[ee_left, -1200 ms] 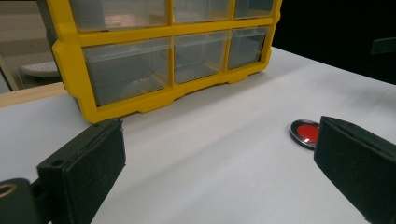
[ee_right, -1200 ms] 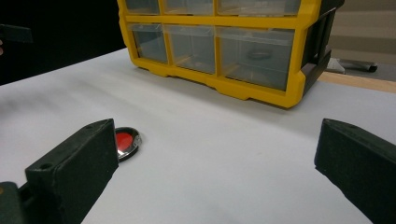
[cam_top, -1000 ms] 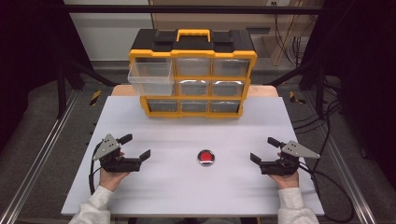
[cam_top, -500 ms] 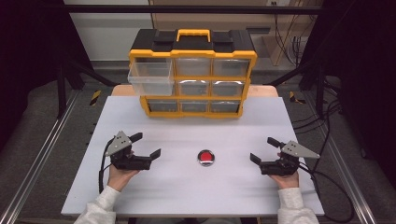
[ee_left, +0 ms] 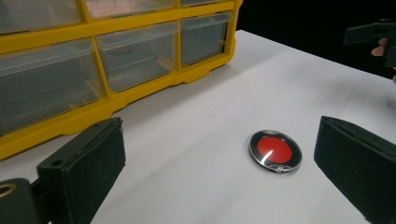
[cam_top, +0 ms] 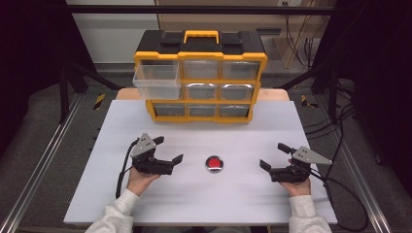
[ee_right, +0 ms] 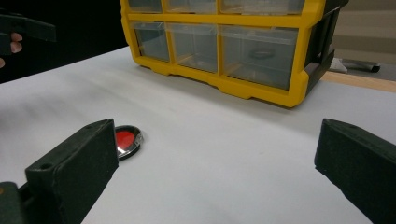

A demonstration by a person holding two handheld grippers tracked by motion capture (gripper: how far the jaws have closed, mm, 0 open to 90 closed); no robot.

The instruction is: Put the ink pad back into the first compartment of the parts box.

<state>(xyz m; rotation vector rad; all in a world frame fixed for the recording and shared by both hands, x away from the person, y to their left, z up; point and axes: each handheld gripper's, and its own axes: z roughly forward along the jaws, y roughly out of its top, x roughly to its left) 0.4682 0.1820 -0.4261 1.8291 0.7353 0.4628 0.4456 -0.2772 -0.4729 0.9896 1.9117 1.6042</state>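
Red disc [cam_top: 214,163], small, round, w/ a shiny dark rim, lies flat on the white worktop [cam_top: 252,194], roughly centre front, between the two grippers and well apart from the cabinet. It sits out in the open, nothing crowding it, so either side could reach it.

Left gripper [cam_top: 171,151] is the nearer one, near the disc but not touching; jaws spread wide and aimed at it. In the left gripper view the disc [ee_left: 275,151] lies ahead, closer to the right-hand jaw, so prob. this one is lining up for the pick. Right gripper [cam_top: 275,155] sits low by the worktop, farther off, jaws also wide apart, nothing held; looks parked, on standby.

Behind: yellow drawer cabinet [cam_top: 200,77] at the back edge. Its top-left drawer [cam_top: 155,80] is pulled out, prob. the intended drop spot for the disc.
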